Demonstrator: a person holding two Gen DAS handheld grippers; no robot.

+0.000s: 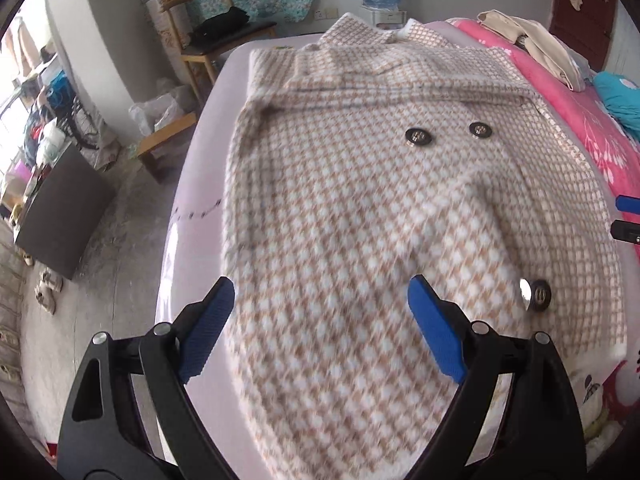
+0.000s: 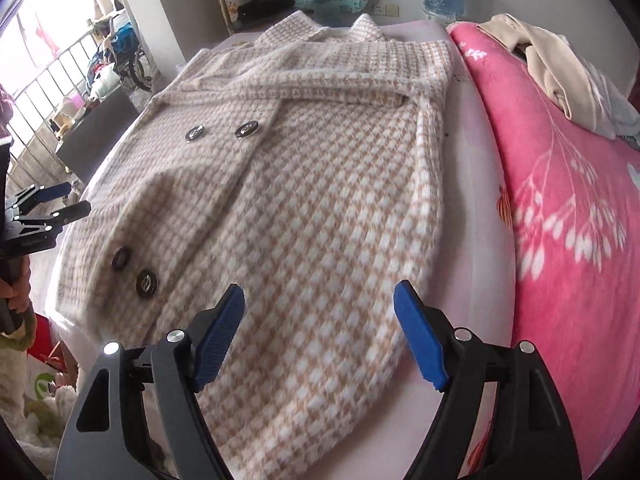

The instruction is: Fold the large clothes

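A beige-and-white houndstooth coat [image 1: 360,200] with dark round buttons [image 1: 418,136] lies flat on a pale lilac sheet [image 1: 200,184], collar at the far end; it also shows in the right wrist view [image 2: 320,208]. Both sleeves are folded across the front. My left gripper [image 1: 320,304] is open and empty, hovering over the coat's near left hem. My right gripper [image 2: 320,312] is open and empty over the coat's near right hem. The right gripper's tips [image 1: 626,216] show at the right edge of the left view; the left gripper [image 2: 48,204] shows at the left edge of the right view.
A pink floral blanket [image 2: 560,208] covers the bed to the right, with a beige garment [image 2: 548,68] piled on it. A wooden chair [image 1: 208,40] stands beyond the bed's far left corner. A dark box [image 1: 64,208] and clutter sit on the floor at left.
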